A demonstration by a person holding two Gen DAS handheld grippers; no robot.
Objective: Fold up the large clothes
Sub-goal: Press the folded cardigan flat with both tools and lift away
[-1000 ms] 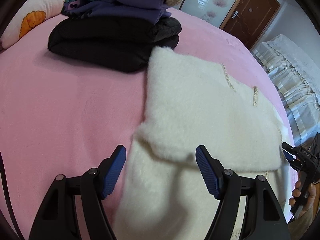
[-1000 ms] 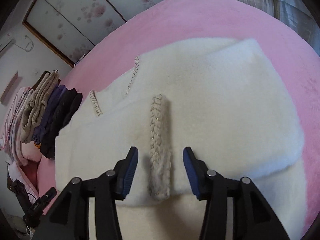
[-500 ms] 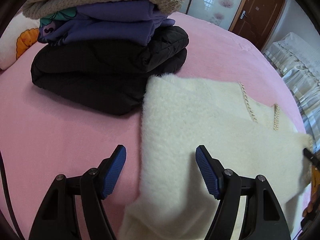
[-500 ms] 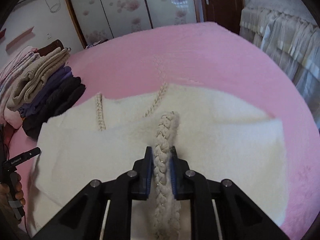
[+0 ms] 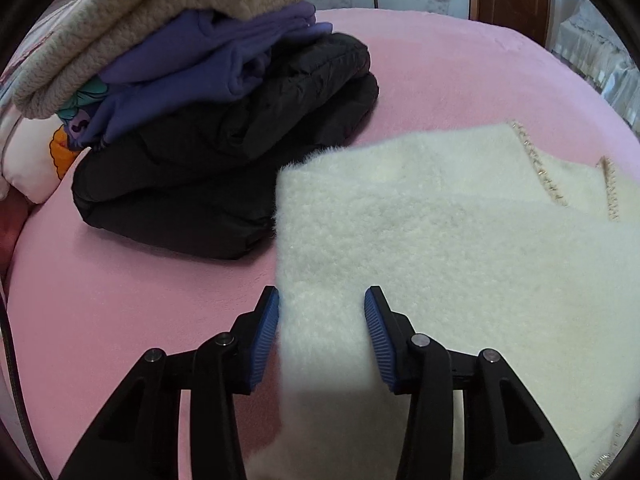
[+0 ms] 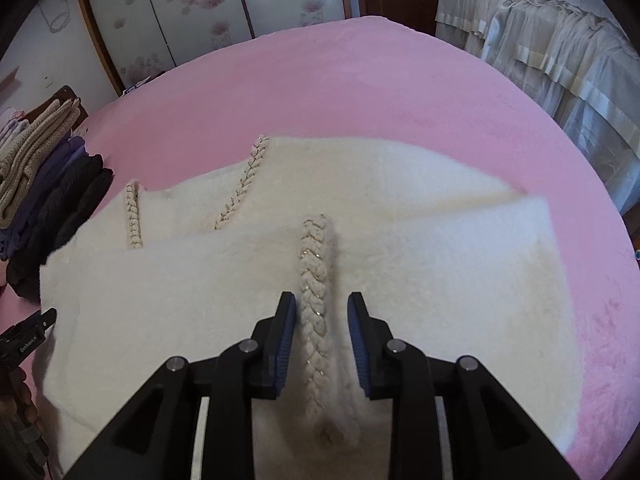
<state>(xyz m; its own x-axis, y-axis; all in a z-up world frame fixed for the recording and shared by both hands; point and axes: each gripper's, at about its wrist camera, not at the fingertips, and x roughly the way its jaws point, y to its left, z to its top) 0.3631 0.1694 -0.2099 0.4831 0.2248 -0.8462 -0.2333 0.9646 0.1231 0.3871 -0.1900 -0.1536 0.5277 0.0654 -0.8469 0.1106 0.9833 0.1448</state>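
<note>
Sweater (image 6: 420, 264), a cream fluffy one with braided trim, is lying on the pink bed (image 6: 360, 92) partly folded: one layer is lying doubled over the body, making a broad flat rectangle with a straight folded edge on the far right side. Its left corner is sitting just beside, perhaps touching, a stack of folded clothes (image 5: 208, 112) where a black jacket is carrying a purple top and a beige knit, so several garments look finished.

Left gripper (image 5: 322, 340) is sitting at the sweater's near left edge with its fingers spread, the fluffy edge lying between the blue pads (image 5: 266, 332); whether they are pressing on it I cannot tell, but they are not closed. Right gripper (image 6: 322, 344) is straddling a braided trim strip (image 6: 314, 280) that is standing up as a ridge, its fingers apart with a gap on each side, so nothing is being pinched.

I judge the fold about midway: at least one more fold is probably needed to bring the sweater down to the stack's size, and then it is waiting to go onto the pile.
</note>
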